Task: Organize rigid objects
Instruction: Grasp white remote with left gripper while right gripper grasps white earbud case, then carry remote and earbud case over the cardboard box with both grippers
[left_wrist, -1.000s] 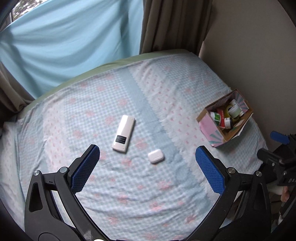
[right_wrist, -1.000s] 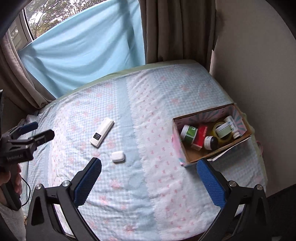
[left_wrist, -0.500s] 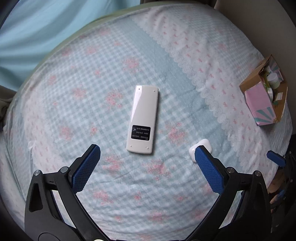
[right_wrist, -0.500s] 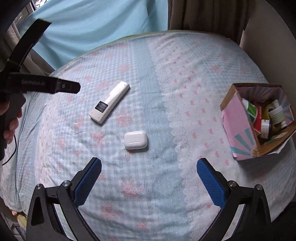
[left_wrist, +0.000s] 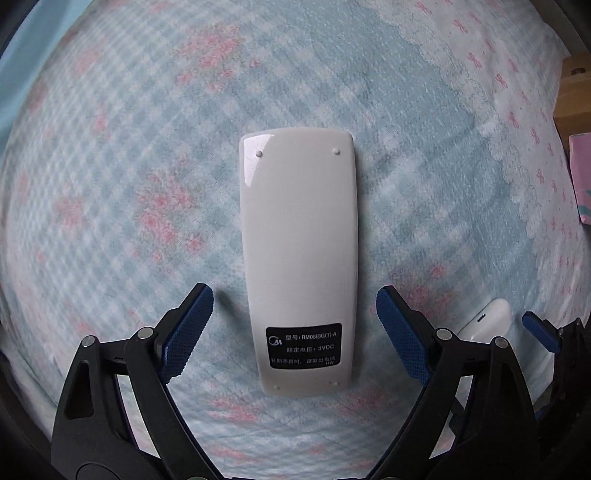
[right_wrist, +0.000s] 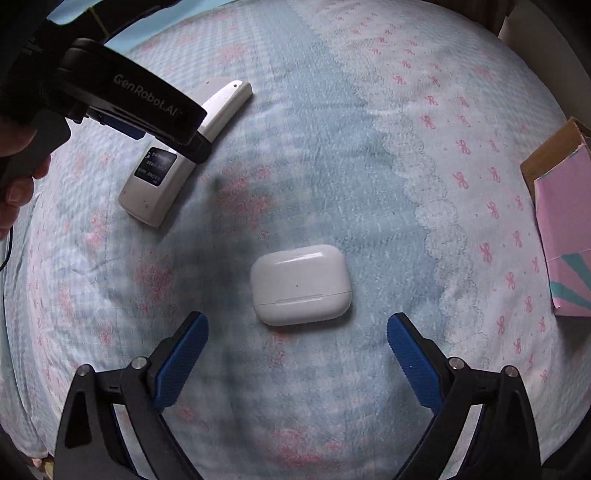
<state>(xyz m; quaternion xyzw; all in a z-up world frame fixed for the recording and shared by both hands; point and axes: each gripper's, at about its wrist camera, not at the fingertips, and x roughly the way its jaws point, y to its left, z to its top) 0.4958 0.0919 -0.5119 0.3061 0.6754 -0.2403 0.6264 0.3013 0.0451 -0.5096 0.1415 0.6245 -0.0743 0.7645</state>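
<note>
A white remote (left_wrist: 299, 258) lies face down on the checked bedspread, its black label toward me. My left gripper (left_wrist: 294, 328) is open, its blue fingers on either side of the remote's near end, not touching it. A white earbud case (right_wrist: 300, 284) lies on the bed. My right gripper (right_wrist: 297, 349) is open just in front of the case, which sits a little beyond the fingertips. The right wrist view also shows the remote (right_wrist: 155, 177) under the left gripper's body. The case shows at the right edge of the left wrist view (left_wrist: 487, 321).
A pink cardboard box (right_wrist: 565, 229) stands at the bed's right side and shows as a sliver in the left wrist view (left_wrist: 581, 177). A lace-patterned strip (right_wrist: 436, 177) of the bedspread runs between the case and the box.
Both grippers have dropped low toward the bed. The left one has come down around the remote's near end, the right one has closed in on the earbud case. Both stay open.
</note>
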